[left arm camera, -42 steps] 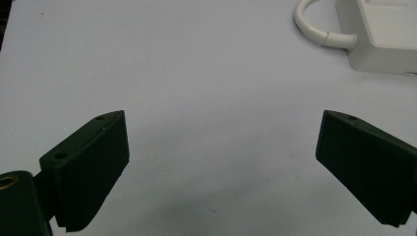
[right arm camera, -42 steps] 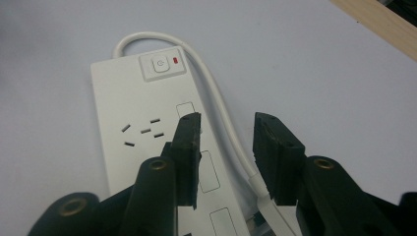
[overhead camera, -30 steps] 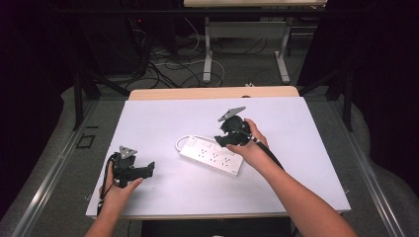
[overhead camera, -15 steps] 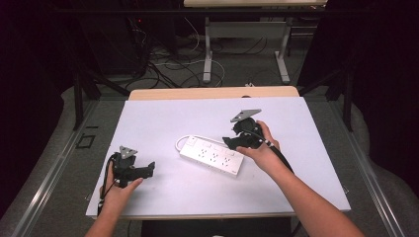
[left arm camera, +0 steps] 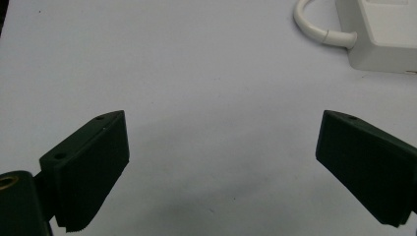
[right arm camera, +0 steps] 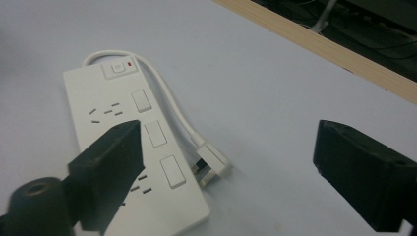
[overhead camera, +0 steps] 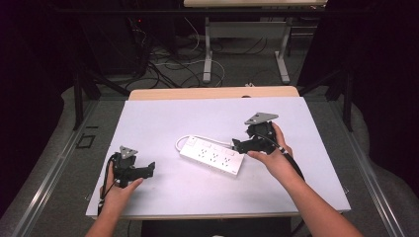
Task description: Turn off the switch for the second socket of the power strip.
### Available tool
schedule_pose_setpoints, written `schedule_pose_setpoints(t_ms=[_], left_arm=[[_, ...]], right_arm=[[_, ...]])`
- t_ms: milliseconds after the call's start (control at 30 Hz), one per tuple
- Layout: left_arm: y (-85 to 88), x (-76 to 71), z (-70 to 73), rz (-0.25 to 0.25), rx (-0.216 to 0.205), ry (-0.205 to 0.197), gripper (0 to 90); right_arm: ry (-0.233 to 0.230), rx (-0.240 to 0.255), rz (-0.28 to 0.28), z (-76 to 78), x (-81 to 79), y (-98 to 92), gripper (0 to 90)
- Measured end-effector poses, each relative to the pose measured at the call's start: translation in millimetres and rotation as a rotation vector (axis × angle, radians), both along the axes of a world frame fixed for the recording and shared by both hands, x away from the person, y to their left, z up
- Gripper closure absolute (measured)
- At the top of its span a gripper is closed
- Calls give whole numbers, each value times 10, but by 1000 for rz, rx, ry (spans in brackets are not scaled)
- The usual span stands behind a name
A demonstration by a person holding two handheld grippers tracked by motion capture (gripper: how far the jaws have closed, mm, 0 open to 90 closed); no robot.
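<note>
Power strip [overhead camera: 211,156] plug hidden behind right gripper [overhead camera: 236,145], jaws just opening, empty, left gripper [overhead camera: 150,169] wide, empty.

Your left gripper view cuts off the white plastic power strip [left arm camera: 381,34]; your right gripper's black jaw hides some sockets.

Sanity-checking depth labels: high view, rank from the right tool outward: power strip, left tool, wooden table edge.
1. Power strip: just left of the right tool, which sits at the strip's right end.
2. Wooden table edge: beyond it, at the far side of the table.
3. Left tool: across the white table top, near the front left.
</note>
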State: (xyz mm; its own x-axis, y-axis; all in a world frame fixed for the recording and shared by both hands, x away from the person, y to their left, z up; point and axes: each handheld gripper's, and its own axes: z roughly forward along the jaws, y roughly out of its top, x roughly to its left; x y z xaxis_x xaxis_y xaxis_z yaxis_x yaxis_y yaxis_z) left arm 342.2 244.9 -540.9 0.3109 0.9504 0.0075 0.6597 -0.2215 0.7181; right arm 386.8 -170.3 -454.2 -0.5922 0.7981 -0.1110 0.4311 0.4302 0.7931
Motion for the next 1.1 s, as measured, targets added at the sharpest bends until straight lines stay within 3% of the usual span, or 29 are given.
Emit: schedule_pose_setpoints(t_ms=[200,600,833,933,1100], left_arm=[[-5,0,-1,-1,2,5,58],[-4,-2,-1,1,3,7,58],[-6,2,-7,-1,3,2,58],[-6,1,-6,1,2,6,58],[-4,1,-7,0,4,2,58]], right_arm=[[5,27,-37,-30,-55,-153,2],[-36,72,-133,-88,-175,-494,0],[-51,101,-193,-197,-245,-694,0],[-40,130,-220,-259,-275,-782,0],[-24,135,-260,-360,-308,-942,0]])
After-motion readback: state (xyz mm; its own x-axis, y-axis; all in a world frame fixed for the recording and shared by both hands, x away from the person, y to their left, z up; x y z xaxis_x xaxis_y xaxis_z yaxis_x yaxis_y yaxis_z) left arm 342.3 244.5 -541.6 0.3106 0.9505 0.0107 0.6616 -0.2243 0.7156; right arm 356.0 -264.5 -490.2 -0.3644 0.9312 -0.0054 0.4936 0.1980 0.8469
